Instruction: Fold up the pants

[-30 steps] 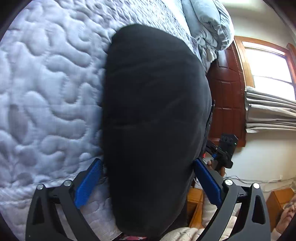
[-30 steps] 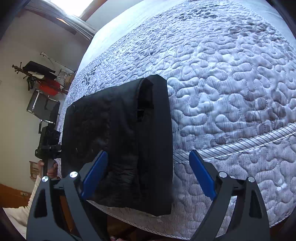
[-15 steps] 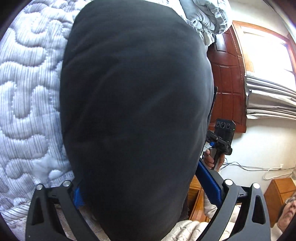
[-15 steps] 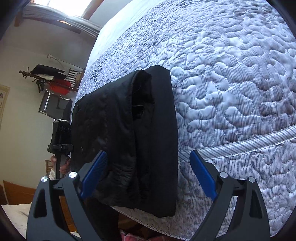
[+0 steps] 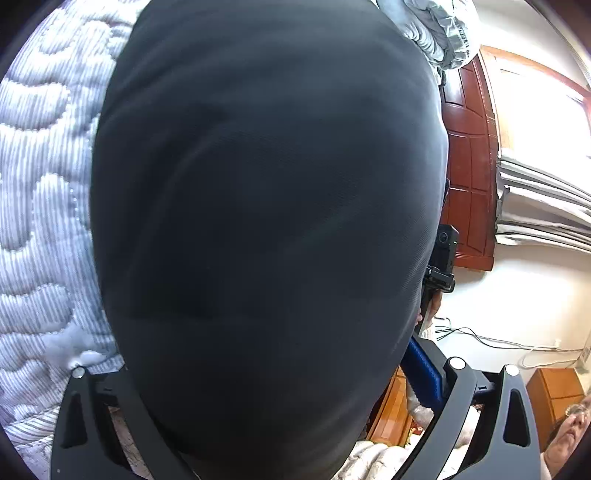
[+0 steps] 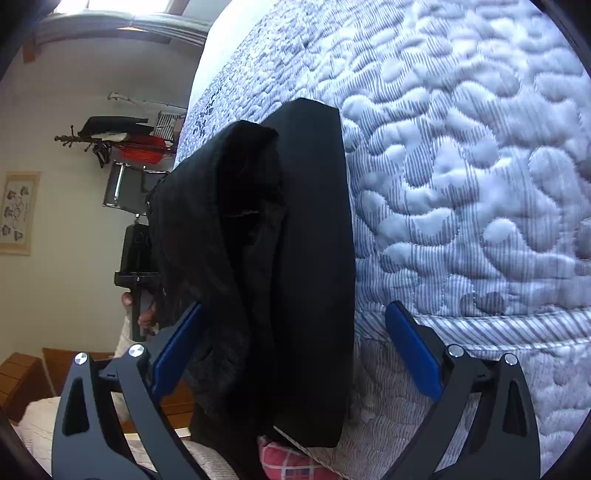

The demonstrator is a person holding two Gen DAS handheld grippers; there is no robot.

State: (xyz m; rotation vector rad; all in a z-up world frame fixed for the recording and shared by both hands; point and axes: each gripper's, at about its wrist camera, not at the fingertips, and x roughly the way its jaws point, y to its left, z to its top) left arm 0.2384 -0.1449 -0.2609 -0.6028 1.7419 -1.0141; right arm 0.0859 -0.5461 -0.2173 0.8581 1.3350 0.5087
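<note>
The black pants (image 6: 280,258) lie folded in a thick bundle at the edge of the quilted bed (image 6: 461,184). In the left wrist view the pants (image 5: 266,229) fill almost the whole frame, close to the lens. My left gripper (image 5: 266,373) is open, its jaws on either side of the bundle's near end; the left pad is hidden behind the cloth. My right gripper (image 6: 295,343) is open, with the bundle's other end between its blue pads (image 6: 413,350). The left gripper's body (image 6: 136,258) shows beyond the pants in the right wrist view.
The grey-white quilt (image 5: 40,221) covers the bed. A bunched duvet (image 5: 439,33) lies at the head end. A dark wooden door (image 5: 469,177) and a window blind (image 5: 543,199) stand beyond. A coat rack (image 6: 114,136) and chair (image 6: 125,188) stand by the wall.
Both grippers have moved in closer on the folded pants. The bundle now fills the left wrist view and sits deeper between both pairs of open jaws.
</note>
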